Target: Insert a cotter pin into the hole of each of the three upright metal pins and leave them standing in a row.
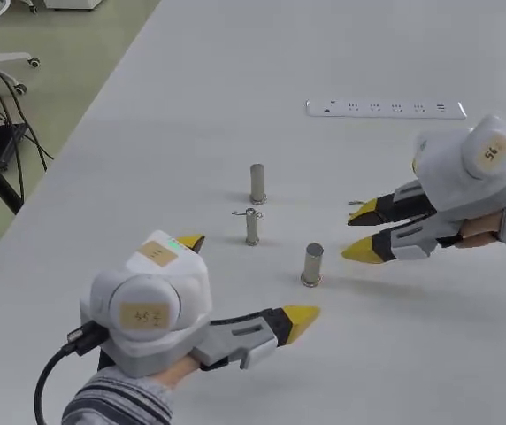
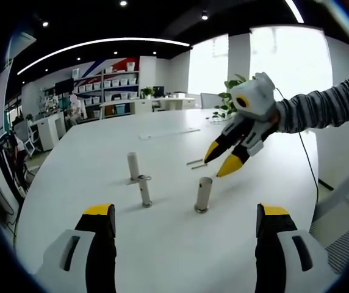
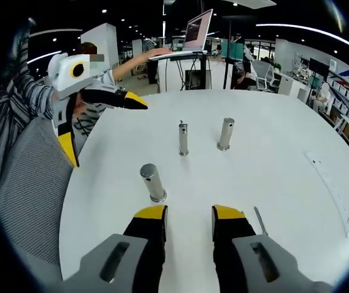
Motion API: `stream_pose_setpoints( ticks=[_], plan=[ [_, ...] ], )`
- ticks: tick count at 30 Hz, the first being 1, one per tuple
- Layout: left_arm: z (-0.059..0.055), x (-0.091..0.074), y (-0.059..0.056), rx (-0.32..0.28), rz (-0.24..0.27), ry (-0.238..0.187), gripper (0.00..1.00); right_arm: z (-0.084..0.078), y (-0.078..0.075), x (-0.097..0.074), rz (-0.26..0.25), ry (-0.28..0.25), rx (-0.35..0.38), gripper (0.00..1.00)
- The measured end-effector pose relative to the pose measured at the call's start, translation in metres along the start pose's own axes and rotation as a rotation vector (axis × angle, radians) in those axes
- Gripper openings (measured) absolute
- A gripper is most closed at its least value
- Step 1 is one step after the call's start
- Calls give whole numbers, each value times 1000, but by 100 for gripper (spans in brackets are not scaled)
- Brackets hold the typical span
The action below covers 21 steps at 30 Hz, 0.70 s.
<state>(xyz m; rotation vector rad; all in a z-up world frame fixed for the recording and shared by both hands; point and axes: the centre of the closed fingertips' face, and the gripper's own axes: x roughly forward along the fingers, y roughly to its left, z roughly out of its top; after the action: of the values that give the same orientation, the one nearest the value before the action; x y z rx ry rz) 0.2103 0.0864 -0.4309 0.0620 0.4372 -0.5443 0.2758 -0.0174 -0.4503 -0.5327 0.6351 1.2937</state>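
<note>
Three upright metal pins stand on the white table: a far pin (image 1: 257,183), a middle pin (image 1: 252,227) with a cotter pin through its top, and a near bare pin (image 1: 312,264). From the left gripper view they are the far pin (image 2: 133,166), the middle pin (image 2: 144,190) and the bare pin (image 2: 204,194). Loose cotter pins (image 1: 356,204) lie by my right gripper (image 1: 359,234), which is open and holds nothing. My left gripper (image 1: 246,281) is wide open, just short of the pins. In the right gripper view a loose cotter pin (image 3: 260,220) lies beside my right gripper (image 3: 190,213).
A white power strip (image 1: 386,109) lies at the far side of the table. The table's left edge (image 1: 67,168) drops to a floor with cables and a chair base. Bare tabletop surrounds the pins.
</note>
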Motion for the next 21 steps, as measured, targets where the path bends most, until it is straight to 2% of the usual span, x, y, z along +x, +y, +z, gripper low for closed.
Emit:
stream_pose_setpoints(
  ticks=[7,12,21],
  plan=[
    [-4,0,4,-2,6,11,95,-16,-30,-5,-79,87,2,24],
    [-5,1,4,-4,5,13,95,-26,-50,-3,-128,111,36,23],
    [-5,2,7,-20,7,0,91,-44,-68,3,-154,189,71,17]
  ],
)
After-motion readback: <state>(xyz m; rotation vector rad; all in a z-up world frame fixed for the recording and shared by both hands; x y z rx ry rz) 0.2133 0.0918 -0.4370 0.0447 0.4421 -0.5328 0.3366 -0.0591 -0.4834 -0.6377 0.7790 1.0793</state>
